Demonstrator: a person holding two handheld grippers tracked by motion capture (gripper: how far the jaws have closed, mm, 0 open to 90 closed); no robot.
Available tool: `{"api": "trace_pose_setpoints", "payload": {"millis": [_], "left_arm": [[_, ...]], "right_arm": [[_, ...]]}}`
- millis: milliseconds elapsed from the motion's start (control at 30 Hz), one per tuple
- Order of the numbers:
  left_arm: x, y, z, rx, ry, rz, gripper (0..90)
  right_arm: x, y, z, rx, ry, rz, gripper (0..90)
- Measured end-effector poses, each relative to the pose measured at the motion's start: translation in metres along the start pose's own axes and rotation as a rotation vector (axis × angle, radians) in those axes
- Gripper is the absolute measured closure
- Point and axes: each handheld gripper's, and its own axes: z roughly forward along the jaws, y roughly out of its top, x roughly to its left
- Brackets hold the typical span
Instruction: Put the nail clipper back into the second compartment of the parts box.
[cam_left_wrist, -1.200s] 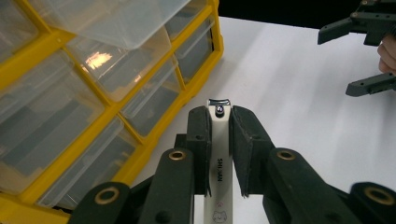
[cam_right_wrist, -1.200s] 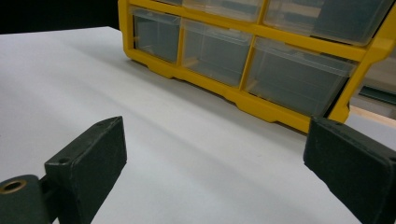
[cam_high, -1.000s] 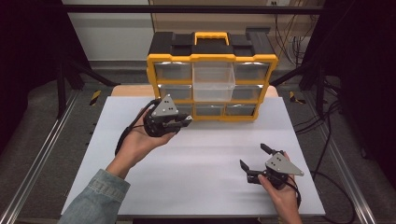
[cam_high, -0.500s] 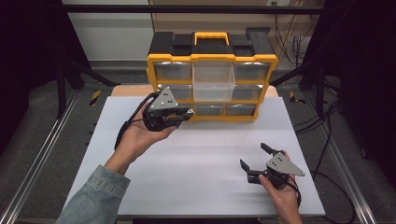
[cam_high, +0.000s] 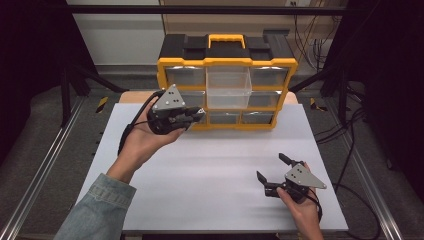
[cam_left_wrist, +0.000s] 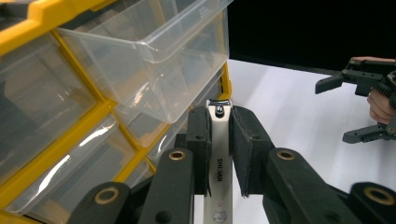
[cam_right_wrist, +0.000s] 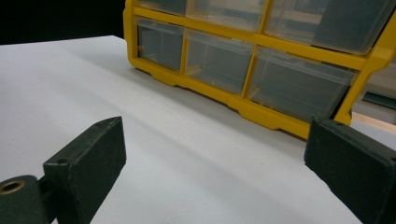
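On the white worktop (cam_high: 200, 170), a person holds a claw in each hand before a yellow drawer cabinet (cam_high: 227, 62).

Left claw (cam_high: 197, 116) is clamped on a silver nail clipper (cam_left_wrist: 219, 154), which stands upright between its black pads, raised close to the cabinet front just below a clear drawer (cam_high: 228, 87) pulled partway out of the middle column. Right claw (cam_high: 272, 167) rests low near the front right of the worktop, well apart from the cabinet, its jaws spread wide with nothing between them. A denim sleeve (cam_high: 95, 210) covers the left forearm.
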Motion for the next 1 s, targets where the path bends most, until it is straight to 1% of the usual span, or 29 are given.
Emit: {"api": "trace_pose_setpoints", "payload": {"millis": [167,200,233,333,433,700,800,900,1000], "left_arm": [[0.002,0.006,-0.004,-0.006,0.003,0.006,76.8],[0.002,0.007,-0.005,-0.01,0.003,0.004,76.8],[0.005,0.009,-0.008,-0.026,-0.001,-0.008,76.8],[0.008,0.015,-0.012,-0.039,-0.001,-0.011,76.7],[0.008,0.02,-0.014,-0.038,0.001,-0.002,76.8],[0.01,0.032,-0.021,-0.063,0.009,0.007,76.7],[0.011,0.035,-0.022,-0.064,0.012,0.006,76.7],[0.011,0.037,-0.021,-0.064,0.007,0.008,76.8],[0.01,0.039,-0.019,-0.057,0.005,0.02,76.7]], "right_arm": [[0.0,0.0,0.0,-0.003,-0.001,0.006,5.9],[0.0,0.0,0.0,-0.004,-0.001,0.005,5.9],[0.0,0.0,0.0,-0.004,0.0,0.004,5.9],[0.0,0.0,0.0,-0.004,0.002,0.001,5.9],[0.0,0.001,0.0,-0.003,0.004,0.002,5.9],[0.001,0.001,0.0,0.0,0.005,-0.002,5.9],[0.001,0.001,0.0,0.0,0.005,-0.002,5.9],[0.002,0.001,0.0,0.0,0.007,-0.007,5.9],[0.002,0.001,0.0,-0.001,0.007,-0.006,5.9]]}}
